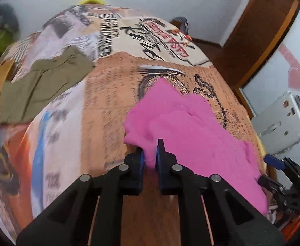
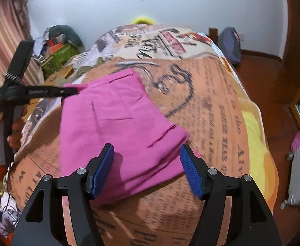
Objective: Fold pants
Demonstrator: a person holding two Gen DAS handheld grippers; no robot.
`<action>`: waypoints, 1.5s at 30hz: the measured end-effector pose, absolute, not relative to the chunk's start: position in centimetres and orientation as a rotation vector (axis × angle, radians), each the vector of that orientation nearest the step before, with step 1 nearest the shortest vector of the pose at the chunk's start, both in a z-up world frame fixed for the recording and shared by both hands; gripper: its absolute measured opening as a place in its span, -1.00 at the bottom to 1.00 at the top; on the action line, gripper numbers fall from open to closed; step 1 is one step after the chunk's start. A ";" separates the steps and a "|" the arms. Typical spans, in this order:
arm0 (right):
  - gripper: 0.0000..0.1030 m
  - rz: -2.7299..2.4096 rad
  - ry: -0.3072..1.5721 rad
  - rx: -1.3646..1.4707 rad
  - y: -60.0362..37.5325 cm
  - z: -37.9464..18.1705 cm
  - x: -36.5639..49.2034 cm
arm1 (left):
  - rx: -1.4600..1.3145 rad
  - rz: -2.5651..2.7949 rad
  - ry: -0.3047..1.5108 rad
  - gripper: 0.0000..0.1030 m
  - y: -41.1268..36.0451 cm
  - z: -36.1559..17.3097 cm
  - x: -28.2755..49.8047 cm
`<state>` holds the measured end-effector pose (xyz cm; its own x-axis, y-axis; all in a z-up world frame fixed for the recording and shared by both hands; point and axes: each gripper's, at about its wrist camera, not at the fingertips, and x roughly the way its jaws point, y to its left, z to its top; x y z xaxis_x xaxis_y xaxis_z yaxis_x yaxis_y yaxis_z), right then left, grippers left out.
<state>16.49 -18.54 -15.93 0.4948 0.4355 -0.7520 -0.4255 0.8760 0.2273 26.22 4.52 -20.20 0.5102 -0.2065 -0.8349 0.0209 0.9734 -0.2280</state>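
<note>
1. Pants (image 2: pixel 117 135), pink, folded on the printed bedspread (image 2: pixel 211 106).
2. We see left gripper (image 1: pixel 150 153) clamped on their edge.
3. Right gripper (image 2: pixel 146 170) spread wide above them, grasping nothing.
4. Olive garment (image 1: pixel 45 86) well apart.

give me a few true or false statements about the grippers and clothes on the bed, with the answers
1. The left gripper is shut on the pink pants. True.
2. The right gripper is clamped on the pink pants. False: it is open, its fingers apart on either side of the near corner of the cloth.
3. An olive green garment lies apart from the pink pants on the bedspread. True.
4. The pink pants hang off the bed onto the floor. False: they lie on the printed bedspread.
5. The bedspread is plain white. False: it has a newspaper-style print.
</note>
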 end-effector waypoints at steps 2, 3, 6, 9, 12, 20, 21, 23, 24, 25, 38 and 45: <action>0.21 0.542 0.898 0.004 -17.6 -15.5 16.5 | -0.235 -0.126 1.023 -0.81 5.4 -19.9 24.6; 0.21 0.558 0.888 0.000 -16.9 -15.2 16.6 | -0.250 -0.107 1.026 -0.81 5.9 -19.8 23.7; 0.21 0.605 0.874 -0.003 -15.3 -15.1 16.8 | -0.267 -0.049 1.015 -0.82 6.5 -19.7 21.1; 0.21 0.625 0.907 -0.018 -13.4 -16.2 17.4 | -0.280 0.001 0.990 -0.82 7.0 -19.6 18.8; 0.21 0.652 0.950 -0.029 -12.1 -17.6 17.7 | -0.325 0.030 0.976 -0.81 8.1 -19.8 17.1; 0.21 0.669 0.959 0.015 -12.7 -17.9 17.0 | -0.399 0.014 0.961 -0.70 9.9 -20.3 14.6; 0.21 0.671 0.959 0.018 -13.0 -17.9 16.8 | -0.393 0.015 0.954 -0.69 10.0 -20.2 14.2; 0.21 0.669 0.958 0.020 -13.1 -17.8 16.8 | -0.394 0.023 0.951 -0.63 10.4 -20.2 14.1; 0.21 0.667 0.957 0.021 -13.3 -17.7 16.6 | -0.401 0.028 0.951 -0.61 10.7 -20.2 13.9; 0.21 0.667 0.957 0.019 -13.3 -17.7 16.6 | -0.410 0.034 0.951 -0.59 11.1 -20.4 13.8; 0.21 0.649 0.948 0.009 -13.1 -17.2 16.7 | -0.269 0.121 1.016 -0.60 12.8 -21.0 13.6; 0.21 0.681 0.843 -0.018 -12.1 -13.5 18.3 | -0.186 -0.015 0.916 -0.60 10.5 -15.7 16.9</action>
